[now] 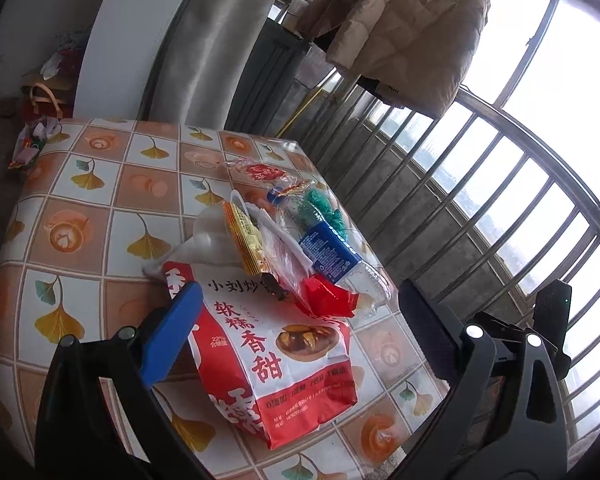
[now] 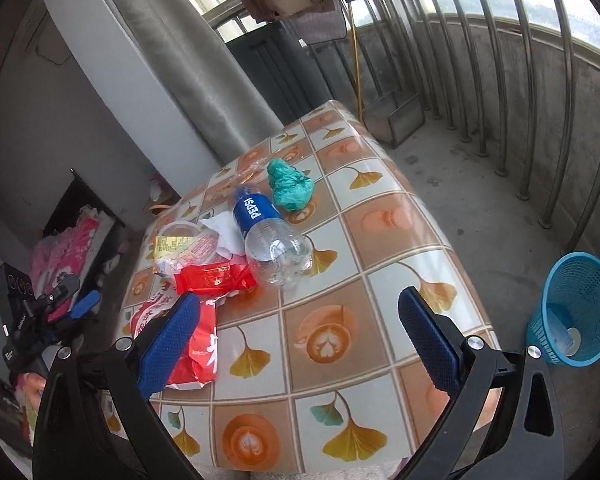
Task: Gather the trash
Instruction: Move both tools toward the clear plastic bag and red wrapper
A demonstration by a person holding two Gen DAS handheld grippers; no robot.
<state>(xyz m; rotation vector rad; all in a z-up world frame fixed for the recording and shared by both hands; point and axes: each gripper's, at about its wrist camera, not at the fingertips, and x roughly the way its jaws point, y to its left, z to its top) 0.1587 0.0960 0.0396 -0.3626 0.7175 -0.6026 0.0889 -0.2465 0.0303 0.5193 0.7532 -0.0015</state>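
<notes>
A heap of trash lies on the table with the ginkgo-patterned cloth (image 1: 80, 208). In the left wrist view my left gripper (image 1: 297, 288) is open, its blue pads either side of a big red-and-white snack bag (image 1: 272, 360). Behind the bag lie a red wrapper (image 1: 328, 300), a Pepsi bottle (image 1: 332, 256), a yellow packet (image 1: 244, 240) and a crumpled green bag (image 1: 320, 208). My right gripper (image 2: 299, 295) hangs open and holds nothing, over the cloth (image 2: 380, 240) just in front of the Pepsi bottle (image 2: 268, 236). The red wrapper (image 2: 212, 278), snack bag (image 2: 196, 344) and green bag (image 2: 290, 186) lie around it.
A blue mesh basket (image 2: 576, 308) stands on the floor right of the table. A metal dustpan (image 2: 396, 120) rests by the balcony railing (image 2: 532, 80). A beige coat (image 1: 408, 28) hangs above. Bags and litter (image 1: 40, 120) lie on the floor past the table's far left corner.
</notes>
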